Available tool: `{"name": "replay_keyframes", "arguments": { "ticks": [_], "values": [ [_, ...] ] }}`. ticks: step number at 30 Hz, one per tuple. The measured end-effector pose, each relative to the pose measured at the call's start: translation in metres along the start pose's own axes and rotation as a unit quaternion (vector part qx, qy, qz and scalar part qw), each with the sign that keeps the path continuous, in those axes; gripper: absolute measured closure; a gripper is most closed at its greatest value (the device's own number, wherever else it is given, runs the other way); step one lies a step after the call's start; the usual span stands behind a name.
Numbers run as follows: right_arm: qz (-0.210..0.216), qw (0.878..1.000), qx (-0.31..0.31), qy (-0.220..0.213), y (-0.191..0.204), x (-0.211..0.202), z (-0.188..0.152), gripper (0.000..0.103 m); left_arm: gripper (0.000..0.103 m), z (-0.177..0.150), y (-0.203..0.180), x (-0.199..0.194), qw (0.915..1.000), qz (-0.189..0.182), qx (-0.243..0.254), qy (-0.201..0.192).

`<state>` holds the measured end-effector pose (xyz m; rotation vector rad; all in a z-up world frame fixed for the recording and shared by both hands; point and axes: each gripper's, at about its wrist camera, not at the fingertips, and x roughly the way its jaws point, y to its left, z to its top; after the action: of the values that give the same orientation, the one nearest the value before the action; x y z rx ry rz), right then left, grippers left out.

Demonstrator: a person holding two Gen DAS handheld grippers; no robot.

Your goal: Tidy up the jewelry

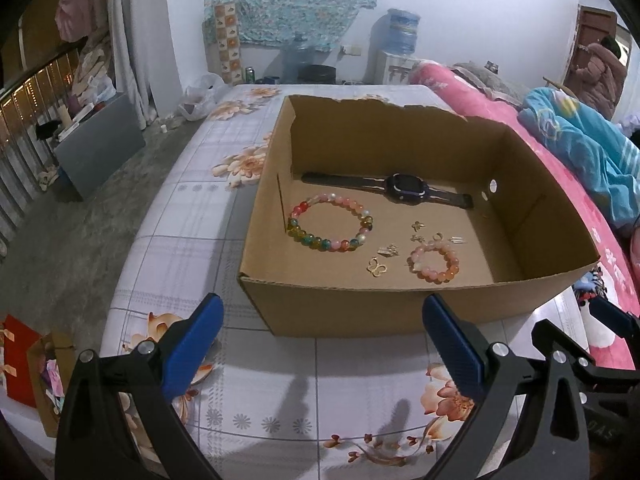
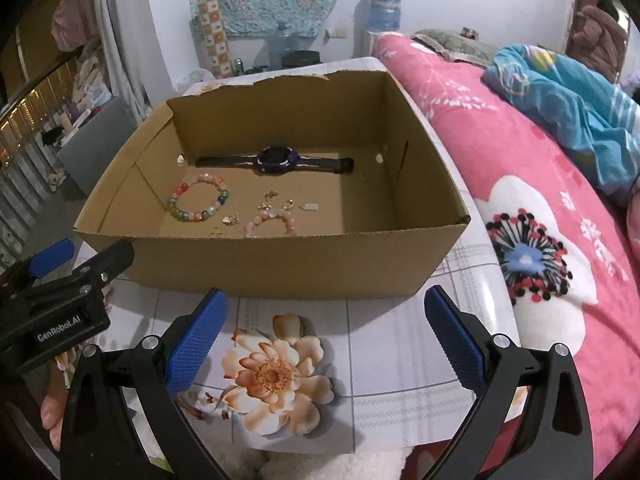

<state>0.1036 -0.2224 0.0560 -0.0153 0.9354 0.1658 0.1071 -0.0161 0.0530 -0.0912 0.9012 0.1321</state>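
Both grippers hover over the floral table cover, jaws spread wide and empty, just short of the cardboard box's near wall. Inside the box, beyond the left gripper, lie a multicoloured bead bracelet, a smaller pink bracelet to its right, small gold charms between them and a dark watch by the far wall. The right gripper faces the same box from its near right side.
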Motion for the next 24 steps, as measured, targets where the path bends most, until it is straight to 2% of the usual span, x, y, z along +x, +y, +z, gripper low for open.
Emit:
{"name": "replay_keyframes", "arguments": {
  "ticks": [24],
  "values": [
    [0.005,1.000,-0.003,0.000,0.0024,0.0009,0.0032,0.008,0.005,0.0016,-0.0059,0.0010,0.9999,-0.001,0.009,0.006]
  ]
}}
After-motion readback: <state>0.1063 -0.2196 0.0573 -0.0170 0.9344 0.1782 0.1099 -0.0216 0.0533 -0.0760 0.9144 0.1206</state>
